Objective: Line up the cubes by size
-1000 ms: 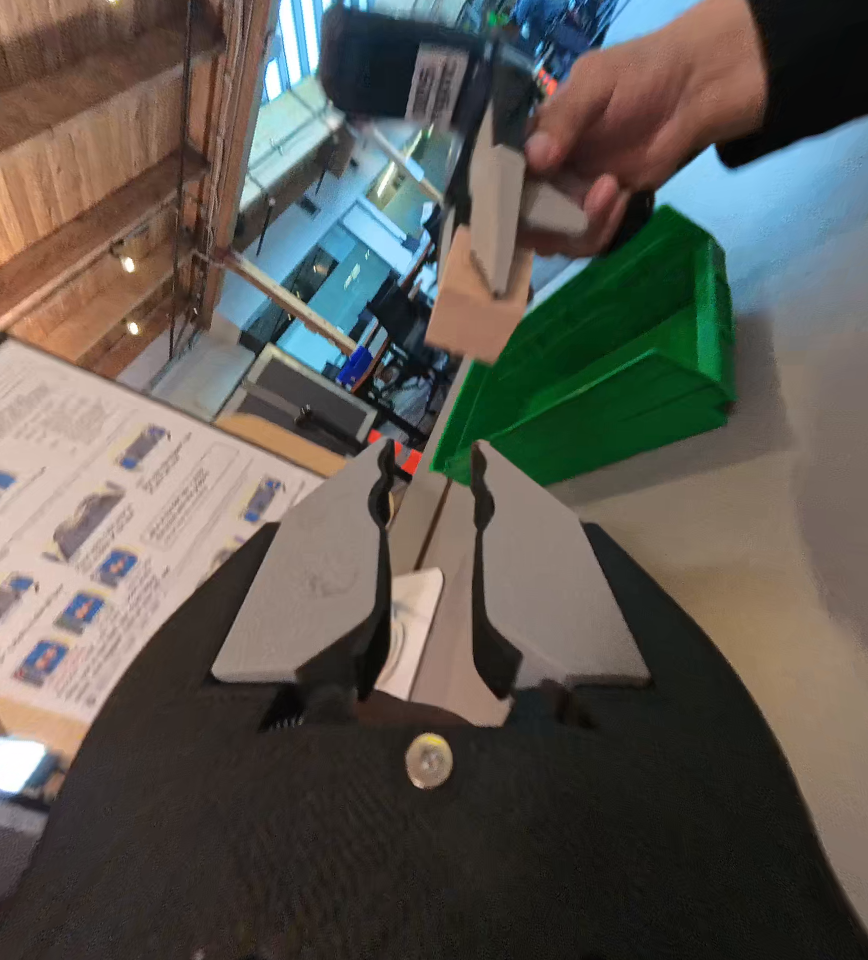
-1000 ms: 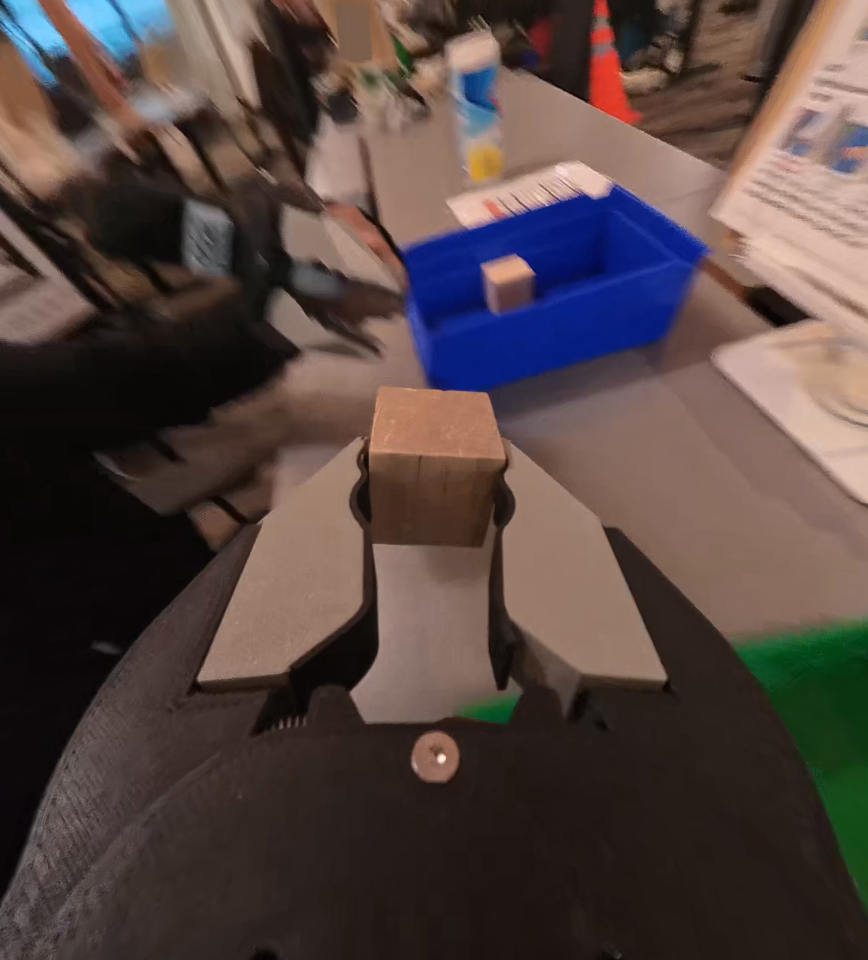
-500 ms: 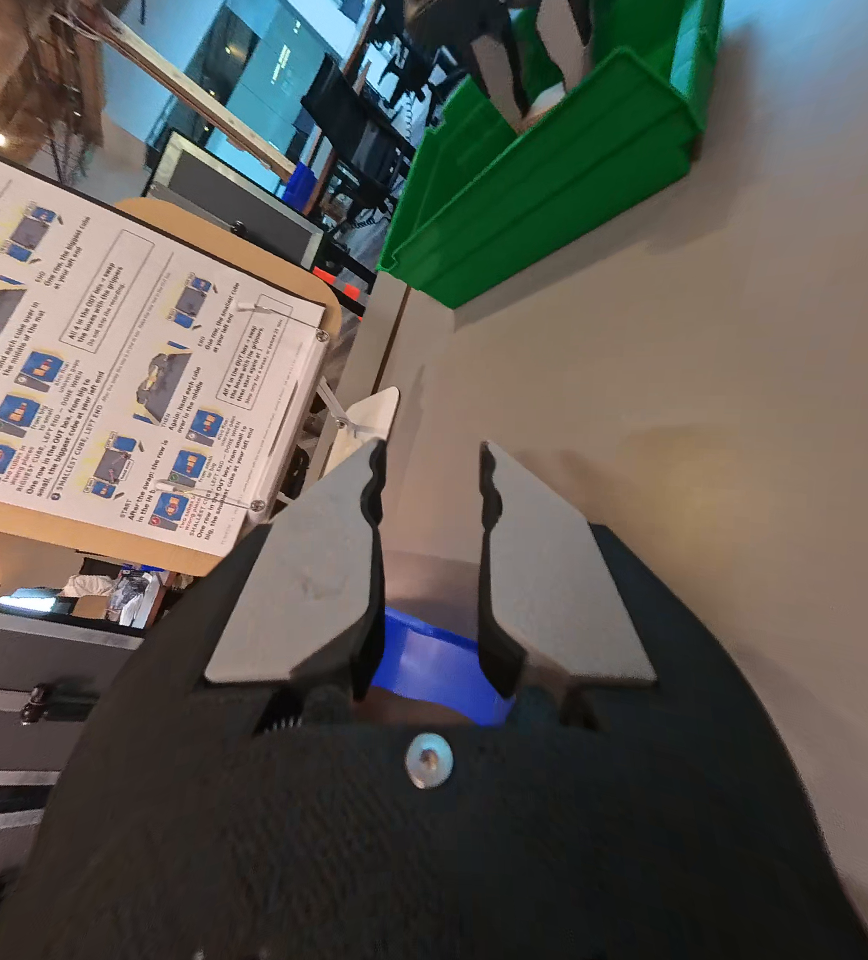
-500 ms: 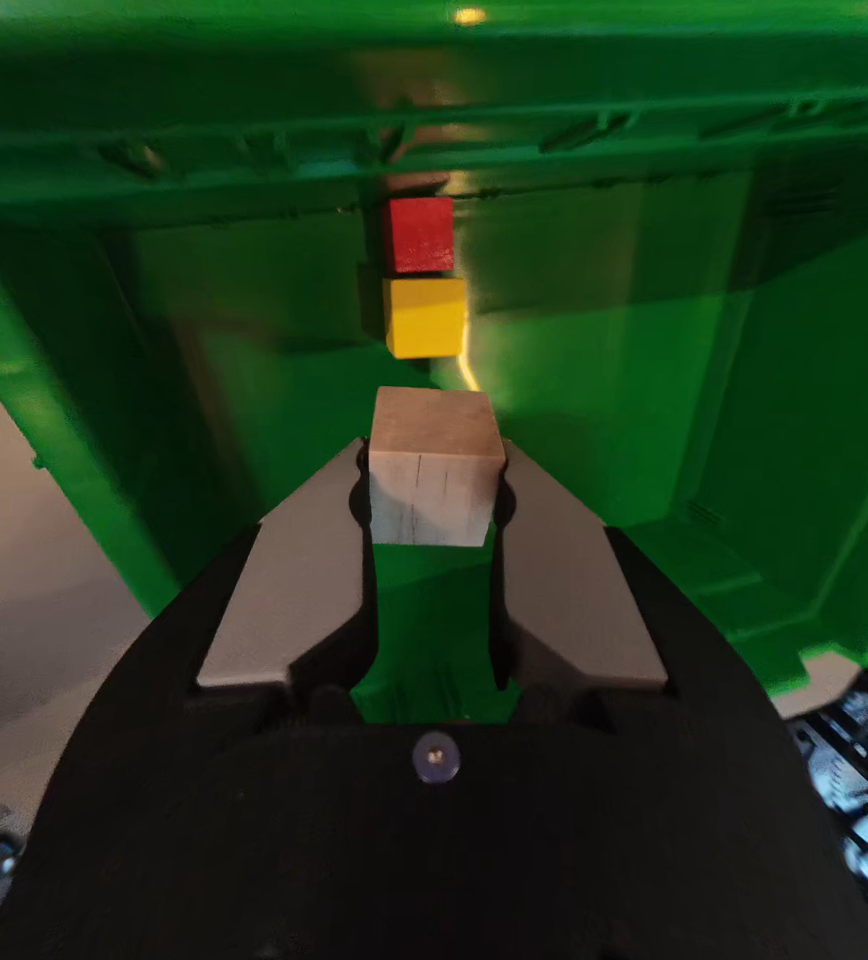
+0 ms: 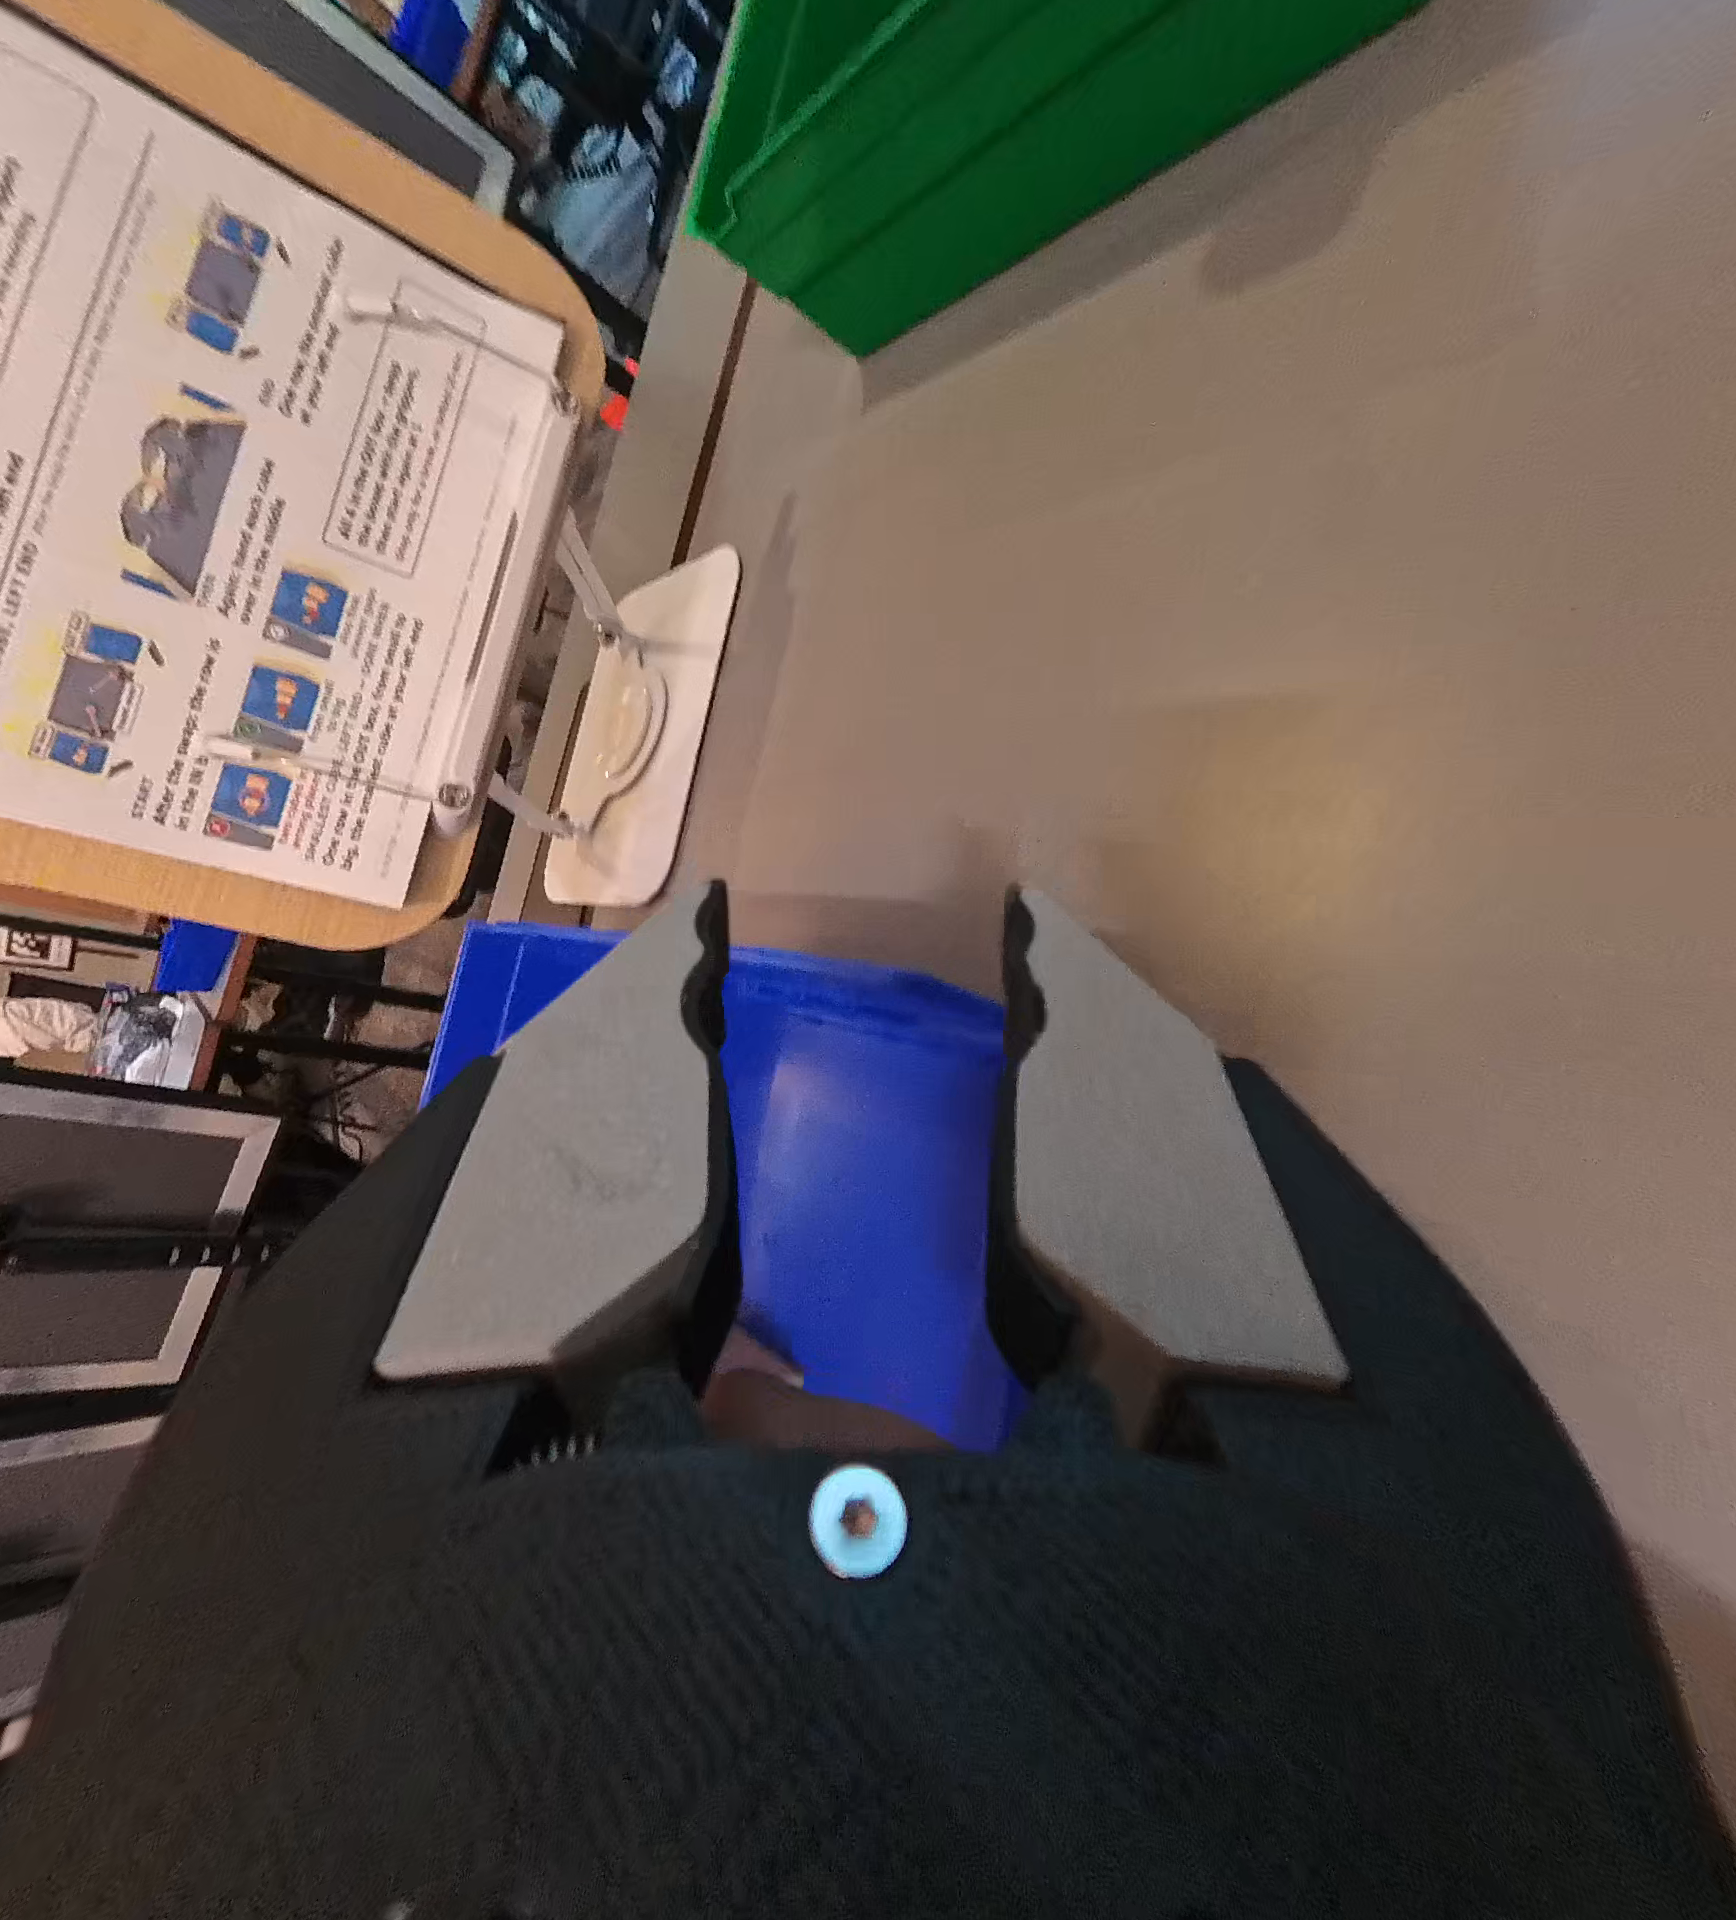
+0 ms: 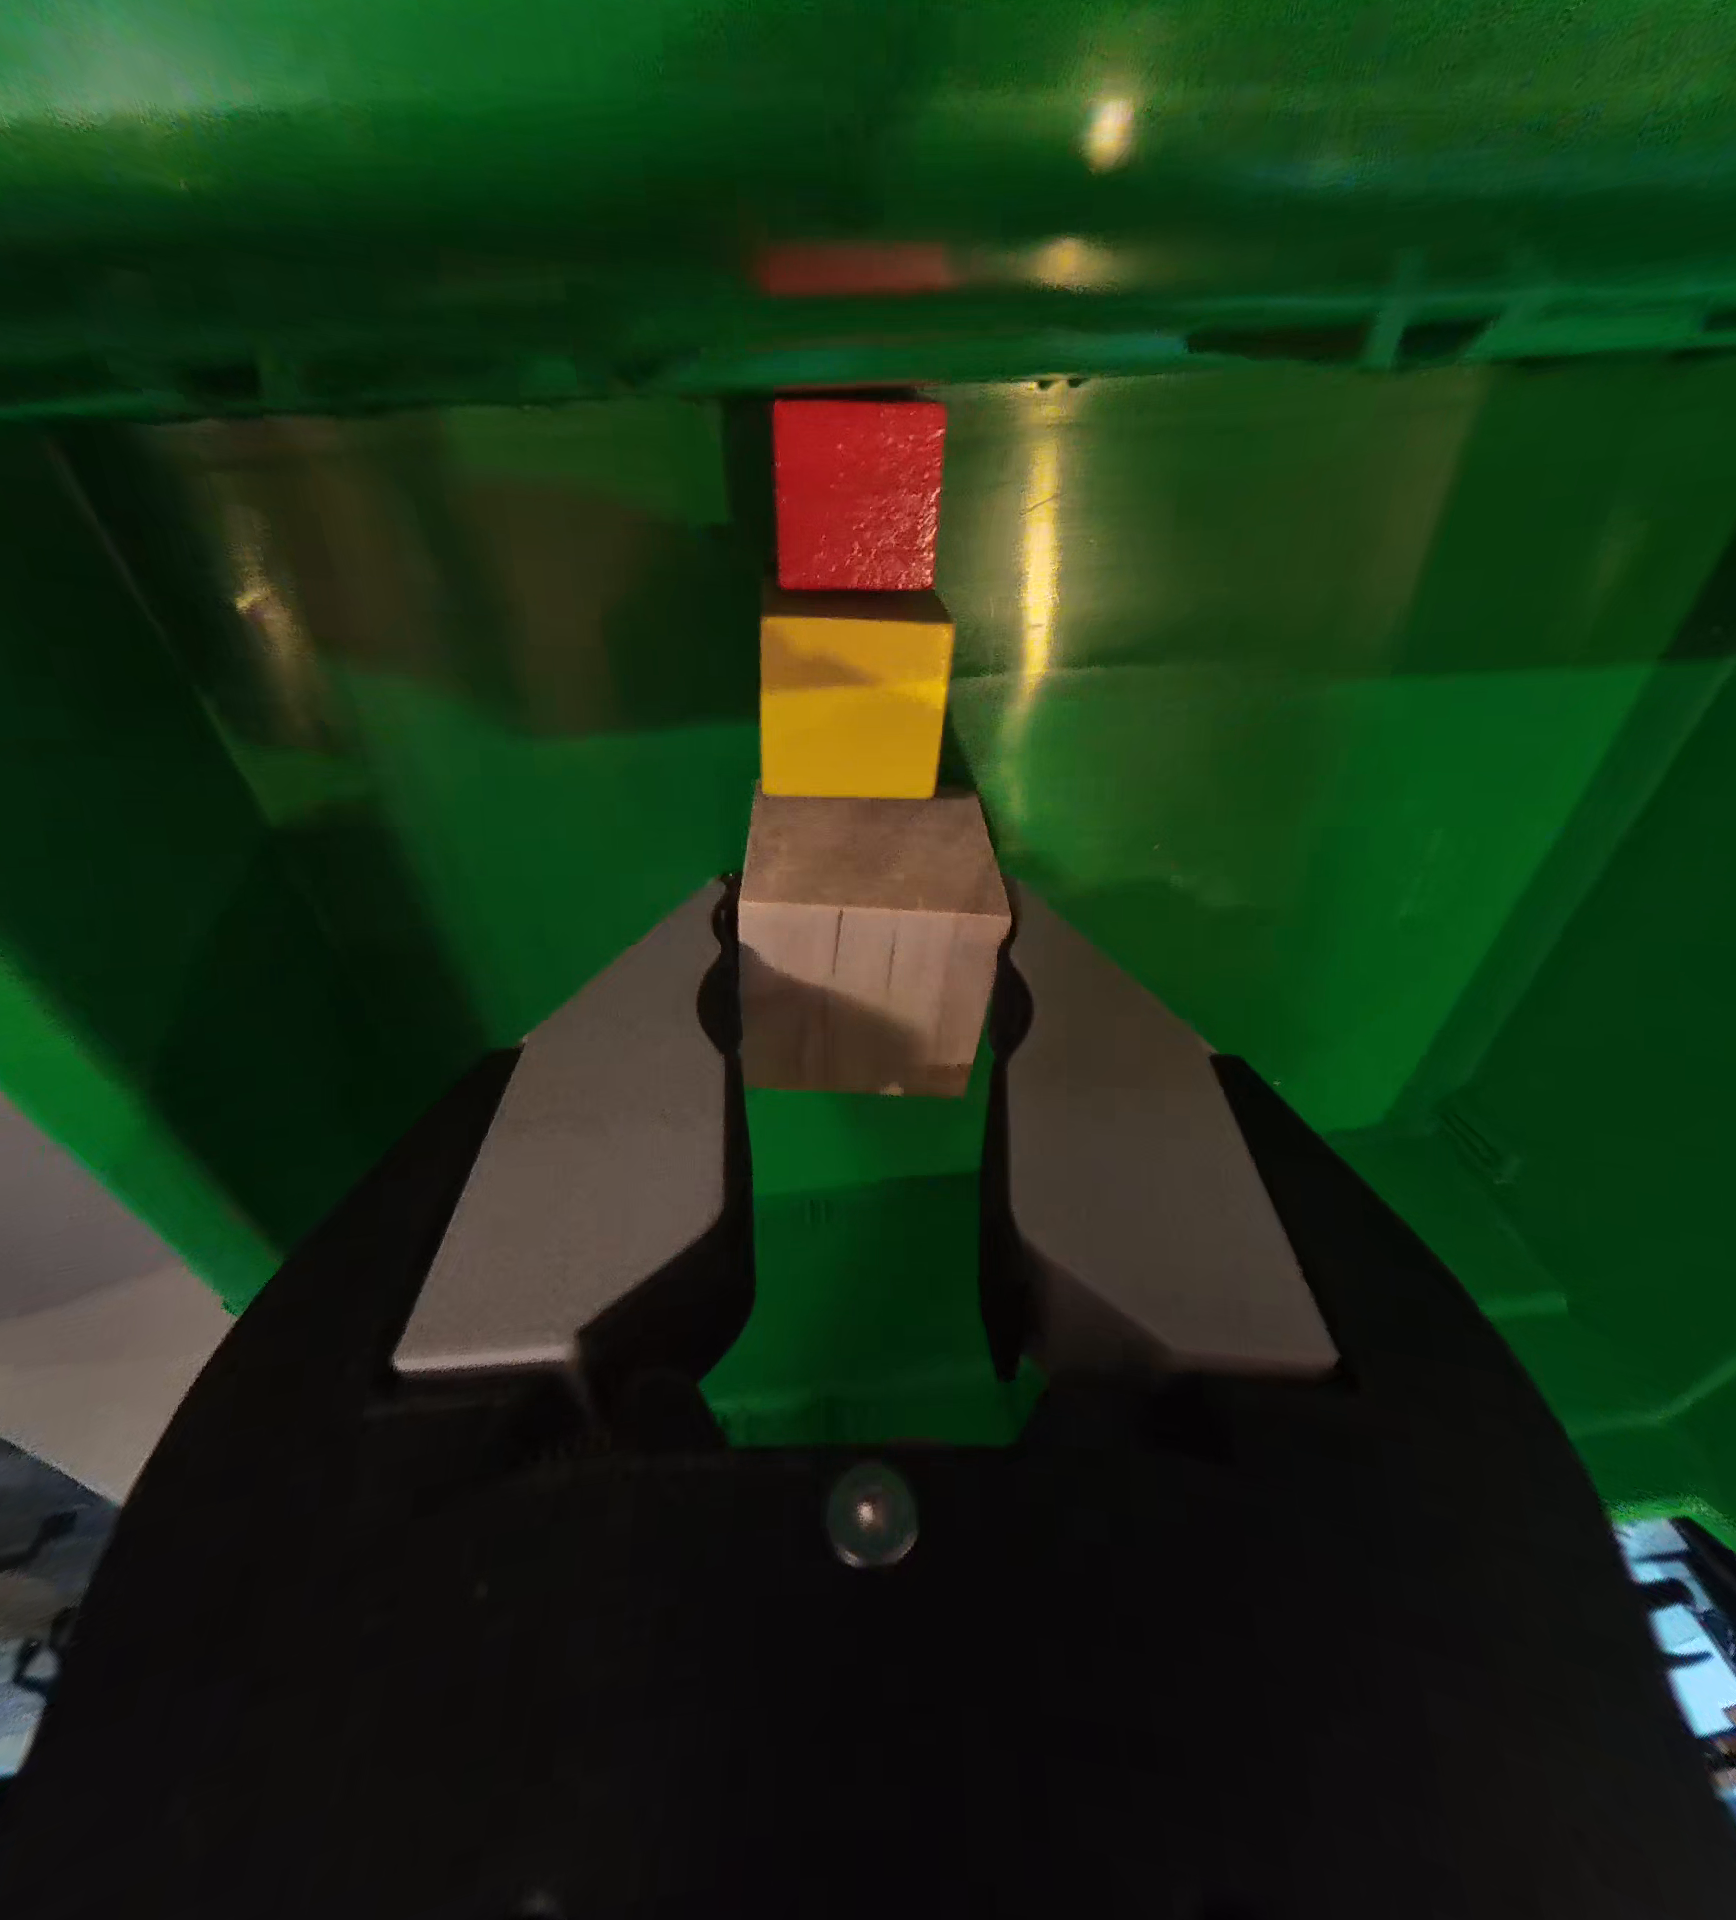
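Note:
In the right wrist view my right gripper (image 6: 869,925) is shut on a plain wooden cube (image 6: 869,956) inside the green bin (image 6: 1363,831). The wooden cube sits right behind a smaller yellow cube (image 6: 853,707); beyond that lies a still smaller red cube (image 6: 859,494), the three in one line. In the left wrist view my left gripper (image 5: 859,925) is open and empty above the blue bin (image 5: 864,1143). A brownish shape shows at the base of the fingers; I cannot tell what it is. The green bin (image 5: 947,156) stands far off.
The grey tabletop (image 5: 1311,675) lies between the two bins. An instruction sheet on a board (image 5: 199,468) stands on a white stand (image 5: 635,727) at the table's edge. Black cases (image 5: 64,1247) lie beyond the edge.
My right gripper has carried the wooden cube into the green bin and down, close behind the yellow cube. My left gripper has swung over the blue bin and opened wider.

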